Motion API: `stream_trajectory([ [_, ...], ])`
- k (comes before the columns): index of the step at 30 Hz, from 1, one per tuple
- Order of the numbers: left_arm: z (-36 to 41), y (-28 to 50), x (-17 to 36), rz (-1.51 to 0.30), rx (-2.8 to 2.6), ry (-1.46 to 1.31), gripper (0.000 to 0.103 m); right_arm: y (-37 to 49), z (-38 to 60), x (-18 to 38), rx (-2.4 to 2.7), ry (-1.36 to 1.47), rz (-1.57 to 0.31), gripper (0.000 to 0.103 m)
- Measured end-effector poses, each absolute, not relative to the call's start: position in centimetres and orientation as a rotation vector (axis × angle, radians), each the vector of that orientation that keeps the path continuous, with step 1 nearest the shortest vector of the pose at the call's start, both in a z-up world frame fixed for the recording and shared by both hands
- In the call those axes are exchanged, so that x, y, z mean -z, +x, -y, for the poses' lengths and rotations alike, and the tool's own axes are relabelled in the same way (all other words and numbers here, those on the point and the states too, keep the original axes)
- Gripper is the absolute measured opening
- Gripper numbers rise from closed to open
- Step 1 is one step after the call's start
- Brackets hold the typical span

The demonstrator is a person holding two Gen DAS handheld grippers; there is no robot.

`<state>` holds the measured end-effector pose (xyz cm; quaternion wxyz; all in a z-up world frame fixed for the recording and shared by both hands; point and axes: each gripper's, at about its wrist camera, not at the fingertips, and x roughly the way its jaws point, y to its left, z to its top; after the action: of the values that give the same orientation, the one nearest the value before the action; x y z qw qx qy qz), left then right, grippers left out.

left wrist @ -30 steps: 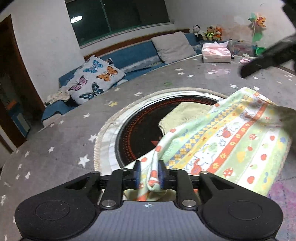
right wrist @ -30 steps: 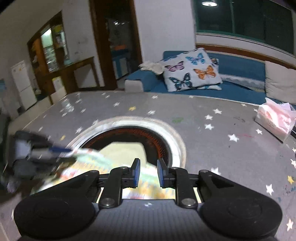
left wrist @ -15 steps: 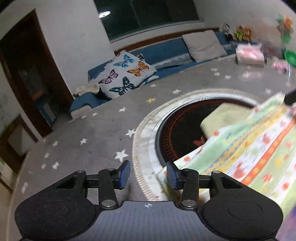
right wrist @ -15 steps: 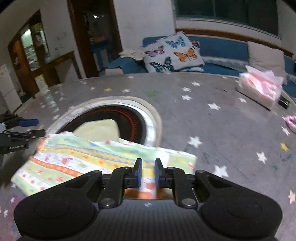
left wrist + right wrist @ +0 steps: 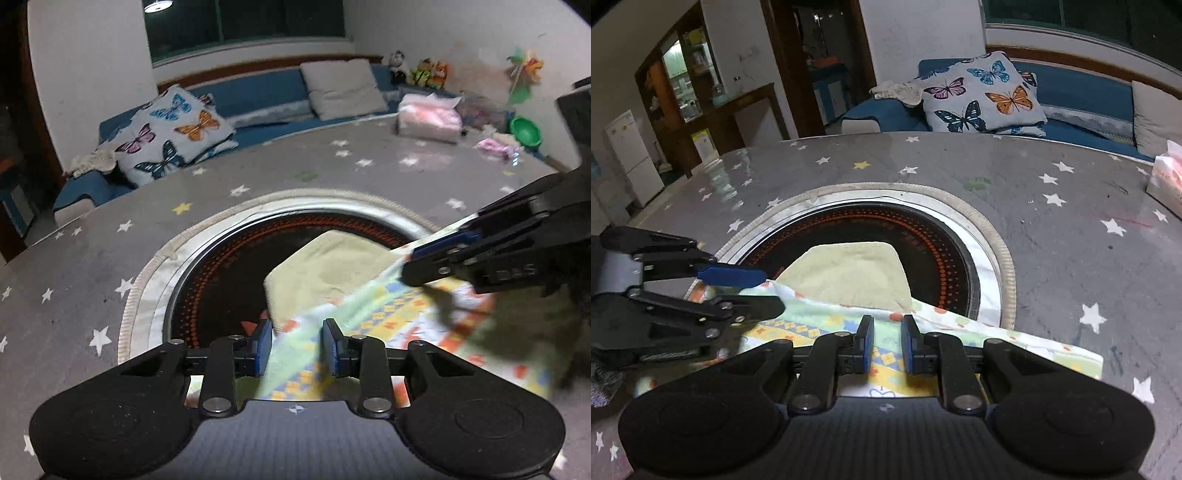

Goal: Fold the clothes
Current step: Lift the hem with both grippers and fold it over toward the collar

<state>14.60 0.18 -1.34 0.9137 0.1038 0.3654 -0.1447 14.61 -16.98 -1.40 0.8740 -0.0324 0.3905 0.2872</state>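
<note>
The patterned cloth (image 5: 923, 332) lies on the star-print table cover (image 5: 1052, 229), overlapping the 6 o'clock rim of the round black hotplate (image 5: 942, 240) set in the table centre. A pale yellow cloth (image 5: 849, 269) rests inside the hotplate, partly under the patterned cloth's far edge.

Left gripper (image 5: 297, 349): jaws apart, a raised fold of the patterned cloth (image 5: 369, 325) passing between the blue pads (image 5: 263, 347). Contact with the pads cannot be determined. In the right wrist view, the left gripper (image 5: 750, 291) enters from 9 o'clock with its jaws straddling the cloth's corner.

Right gripper (image 5: 887, 345): jaws narrowly apart, positioned over the cloth's near edge; no fabric is clamped between them. In the left wrist view, the right gripper (image 5: 432, 258) enters from 3 o'clock above the cloth.

A pink tissue pack (image 5: 428, 118) sits on the table at 1 o'clock. A butterfly cushion (image 5: 982, 96) lies on the blue sofa (image 5: 1082, 88) beyond the table.
</note>
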Motion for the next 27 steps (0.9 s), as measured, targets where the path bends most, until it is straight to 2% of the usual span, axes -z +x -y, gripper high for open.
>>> stream_trajectory([
  [3, -0.5, 13.9, 0.9, -0.74, 0.295, 0.2, 0.033, 13.4, 17.0, 0.4, -0.62, -0.094, -0.795, 0.024],
  [11, 0.7, 8.1, -1.2, -0.662, 0.379, 0.22, 0.034, 6.8, 16.9, -1.6, -0.733, -0.17, -0.758, 0.024],
  [17, 1.8, 5.1, 1.0, -0.681, 0.386, 0.261, 0.034, 3.3, 16.6, 0.4, -0.721, -0.25, -0.751, 0.024],
  [23, 0.7, 3.9, 1.2, -0.664, 0.334, 0.199, 0.035, 3.2, 18.6, -0.8, -0.683, -0.162, -0.718, 0.025],
  [27, -0.2, 3.3, 1.3, -0.659, 0.307, 0.163, 0.035, 3.8, 20.7, 0.6, -0.636, -0.1, -0.764, 0.027],
])
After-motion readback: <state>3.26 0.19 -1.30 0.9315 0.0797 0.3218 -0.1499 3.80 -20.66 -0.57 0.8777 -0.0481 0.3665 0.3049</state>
